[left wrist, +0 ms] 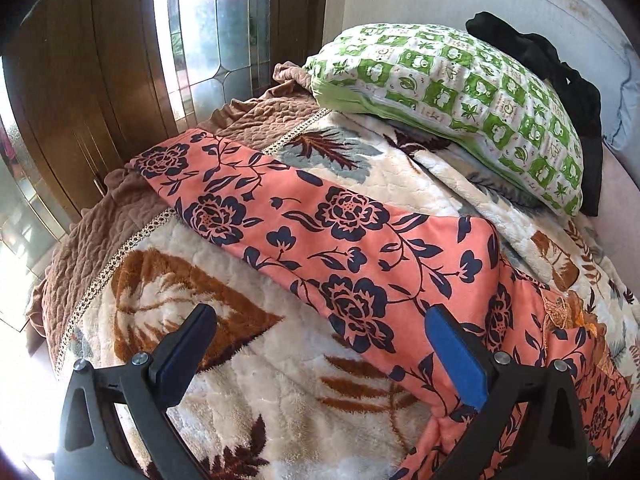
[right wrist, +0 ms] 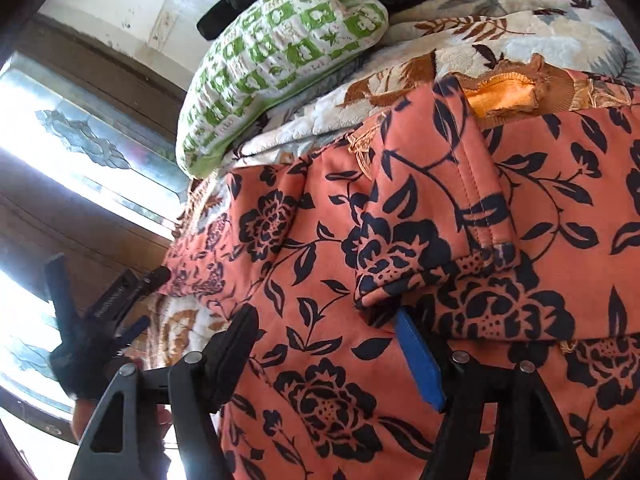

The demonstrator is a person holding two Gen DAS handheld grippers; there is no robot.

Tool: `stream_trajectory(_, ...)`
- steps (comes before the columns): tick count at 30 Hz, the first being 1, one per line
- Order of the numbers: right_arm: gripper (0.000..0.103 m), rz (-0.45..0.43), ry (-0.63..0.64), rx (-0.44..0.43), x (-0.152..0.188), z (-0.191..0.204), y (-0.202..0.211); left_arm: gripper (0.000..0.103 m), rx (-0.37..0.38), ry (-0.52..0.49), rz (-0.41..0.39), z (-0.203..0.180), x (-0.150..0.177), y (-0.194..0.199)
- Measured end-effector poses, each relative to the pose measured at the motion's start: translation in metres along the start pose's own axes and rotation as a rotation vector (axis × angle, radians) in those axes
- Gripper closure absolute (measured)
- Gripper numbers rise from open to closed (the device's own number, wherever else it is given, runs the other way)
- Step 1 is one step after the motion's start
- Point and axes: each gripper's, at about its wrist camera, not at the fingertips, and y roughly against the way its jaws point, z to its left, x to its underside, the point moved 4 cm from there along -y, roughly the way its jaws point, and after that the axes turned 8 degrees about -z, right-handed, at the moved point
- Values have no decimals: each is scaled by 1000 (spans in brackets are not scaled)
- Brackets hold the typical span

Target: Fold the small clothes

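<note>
An orange garment (left wrist: 360, 248) with dark blue flowers lies on the bed. One long sleeve runs diagonally toward the far left corner. My left gripper (left wrist: 320, 320) hovers open over the sleeve's near edge, nothing between its fingers. In the right wrist view the same garment (right wrist: 320, 264) fills the picture, with a sleeve cuff (right wrist: 420, 248) folded over the body and a ribbed orange collar (right wrist: 508, 96) behind it. My right gripper (right wrist: 324, 316) is open just above the cloth, its blue pad close under the cuff. The left gripper (right wrist: 148, 300) shows at the left edge, held by a gloved hand (right wrist: 80, 364).
A plush cream blanket (left wrist: 260, 408) with brown leaves covers the bed. A green checked pillow (left wrist: 460, 96) and a black cloth (left wrist: 560, 80) lie at the far end. A brown quilted cover (left wrist: 120, 220) hangs off the left edge, with wooden, glass-paned doors (left wrist: 120, 60) beyond.
</note>
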Motion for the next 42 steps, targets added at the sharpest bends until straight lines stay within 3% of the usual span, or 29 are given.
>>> stream_trajectory(3, 29, -127, -116, 28, -28, -19, 26, 0, -5, 25, 17, 6, -1, -1)
stream_trajectory(6, 27, -194, -416, 77, -40, -67, 29, 0, -7, 55, 30, 15, -2, -3)
stream_trajectory(8, 27, -203, -645, 14, -35, -97, 20, 0, -15, 76, 41, 23, -3, -6)
stream_trajectory(10, 27, -250, -701, -7, -40, -95, 23, 0, -22, 103, 53, 30, -4, -9)
stream_trajectory(15, 27, -171, -559, -282, -68, -16, 4, 0, -31, 156, 88, 44, -5, -16)
stream_trajectory(17, 27, -151, -435, -319, -73, 23, -3, 0, -45, 169, 89, 51, -7, -17)
stream_trajectory(19, 27, -147, -315, -261, -73, 49, -11, 0, -63, 180, 90, 60, -9, -18)
stream_trajectory(22, 30, -100, -213, -117, -58, 48, -26, 0, -88, 219, 89, 77, -12, -19)
stream_trajectory(23, 35, -75, -193, -106, -45, 42, -33, 0, -92, 232, 92, 83, -13, -21)
stream_trajectory(24, 57, -42, -172, -101, -36, 41, -41, 0, -99, 242, 97, 89, -14, -22)
stream_trajectory(25, 71, -2, -135, -66, -27, 39, -51, 0, -106, 254, 102, 95, -15, -24)
stream_trajectory(28, 75, 99, 23, 112, 1, 34, -85, 0, -120, 298, 120, 114, -16, -30)
stream_trajectory(31, 75, 73, 107, 136, 2, 42, -75, 0, -124, 349, 129, 132, -18, -35)
stream_trajectory(34, 71, 36, 152, 107, 3, 41, -48, 0, -117, 401, 118, 149, -23, -39)
stream_trajectory(38, 71, -5, 253, 168, 13, 15, 1, 0, -15, 489, 98, 161, -30, -47)
stream_trajectory(42, 72, 26, 293, 237, 31, -27, 37, 0, 96, 567, 84, 163, -37, -63)
